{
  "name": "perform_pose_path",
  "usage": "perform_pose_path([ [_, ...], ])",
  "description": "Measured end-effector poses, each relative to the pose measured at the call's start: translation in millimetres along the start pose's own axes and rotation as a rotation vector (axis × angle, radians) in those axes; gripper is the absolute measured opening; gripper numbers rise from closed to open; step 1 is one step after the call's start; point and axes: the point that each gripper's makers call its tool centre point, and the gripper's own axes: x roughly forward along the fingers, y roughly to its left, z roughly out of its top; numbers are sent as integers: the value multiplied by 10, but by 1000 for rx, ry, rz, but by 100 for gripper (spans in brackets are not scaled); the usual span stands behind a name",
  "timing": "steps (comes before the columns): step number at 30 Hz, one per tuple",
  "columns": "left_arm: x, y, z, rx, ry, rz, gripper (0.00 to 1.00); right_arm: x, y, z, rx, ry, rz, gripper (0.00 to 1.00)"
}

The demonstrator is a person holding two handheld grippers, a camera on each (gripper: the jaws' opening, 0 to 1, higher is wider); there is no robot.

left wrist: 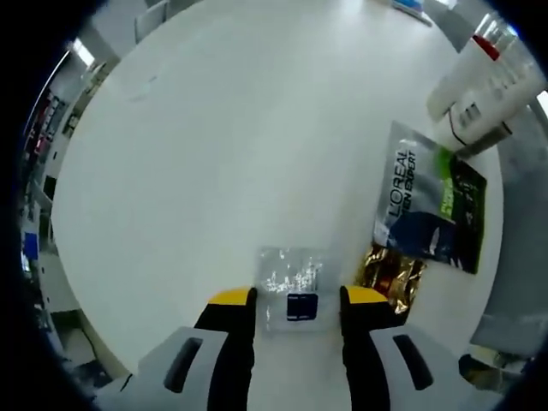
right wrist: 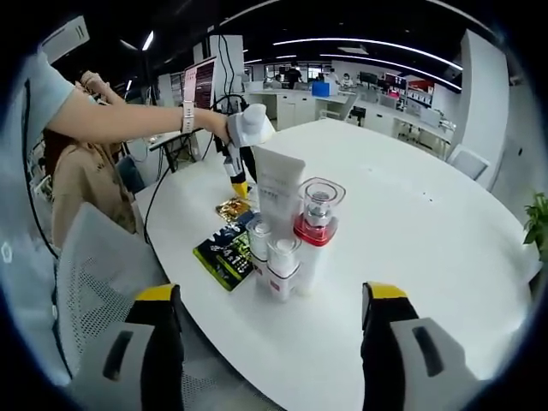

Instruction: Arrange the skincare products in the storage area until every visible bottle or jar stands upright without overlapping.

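In the left gripper view my left gripper (left wrist: 298, 296) is open, its yellow-tipped jaws either side of a clear silvery sachet (left wrist: 291, 287) lying flat on the white table (left wrist: 240, 145). A gold sachet (left wrist: 390, 276) and a dark L'Oreal sachet (left wrist: 428, 210) lie to its right, with white bottles (left wrist: 479, 86) beyond. In the right gripper view my right gripper (right wrist: 272, 295) is open, well short of a cluster: a white tube (right wrist: 278, 184), a red-collared clear-capped bottle (right wrist: 315, 227) and two small white bottles (right wrist: 276, 257), all upright. The left gripper (right wrist: 235, 154) shows there, held over the sachets (right wrist: 224, 248).
A mesh chair (right wrist: 94, 265) stands at the table's near left edge. A person in beige (right wrist: 81, 184) sits behind the table. Open tabletop (right wrist: 411, 223) stretches right of the bottle cluster; desks and monitors fill the office background.
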Motion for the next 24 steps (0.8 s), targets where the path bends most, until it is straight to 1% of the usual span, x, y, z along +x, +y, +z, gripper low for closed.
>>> perform_pose_path([
  [6,-100,-17,-10,14,-6,18,36,-7,22,74,-8,-25,7,90],
  [10,-183,-91,-28,32,-11,27,36,-26,15,104,-9,-39,0,91],
  [13,-288,-204,-55,44,-9,32,36,-43,1,117,-6,-48,-8,92],
  [14,-323,-254,-62,42,-17,41,36,-50,-12,127,-1,-55,-15,93],
  [17,-359,-342,-75,48,-25,40,36,-70,-27,138,-4,-63,-22,94],
  [20,-394,-443,-106,65,-18,42,36,-98,-32,158,-14,-74,-25,94],
  [24,-448,-587,-110,95,-24,37,36,-135,-49,201,-24,-97,-33,96],
])
